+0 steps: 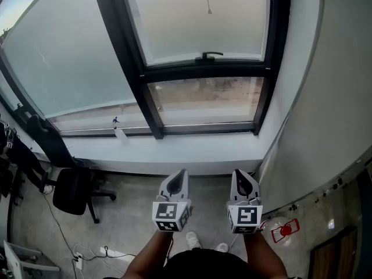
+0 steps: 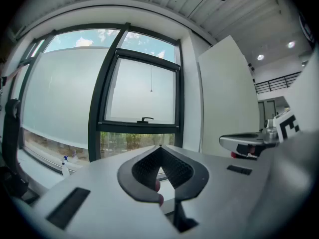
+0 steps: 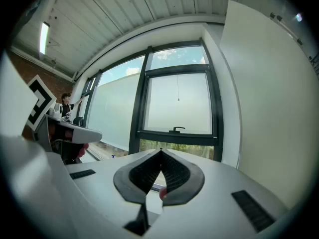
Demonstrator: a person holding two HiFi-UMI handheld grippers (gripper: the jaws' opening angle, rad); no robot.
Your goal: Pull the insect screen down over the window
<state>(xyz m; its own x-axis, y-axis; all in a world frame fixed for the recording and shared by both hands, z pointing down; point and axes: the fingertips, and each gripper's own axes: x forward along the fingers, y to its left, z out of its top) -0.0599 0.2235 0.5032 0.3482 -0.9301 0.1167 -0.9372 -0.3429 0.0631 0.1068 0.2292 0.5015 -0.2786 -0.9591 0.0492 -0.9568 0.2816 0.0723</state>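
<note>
The window [image 1: 203,68] has a black frame, and its upper right pane is covered by a grey translucent insect screen [image 1: 197,22]. A thin pull cord [image 1: 207,4] hangs in front of the screen. A black handle [image 1: 208,56] sits on the crossbar below it. The lower pane [image 1: 203,100] is uncovered and shows the ground outside. My left gripper [image 1: 177,177] and right gripper [image 1: 243,177] are side by side, well back from the window and below the sill [image 1: 174,150]. Both are shut with nothing between the jaws, as the left gripper view [image 2: 160,147] and the right gripper view [image 3: 160,151] show.
A spray bottle [image 1: 119,131] stands on the sill at the left. A black office chair [image 1: 72,190] is on the floor at the lower left, with cables and a power strip [image 1: 110,251] near it. A white wall [image 1: 337,97] closes off the right side. A red-marked item [image 1: 285,230] lies at its foot.
</note>
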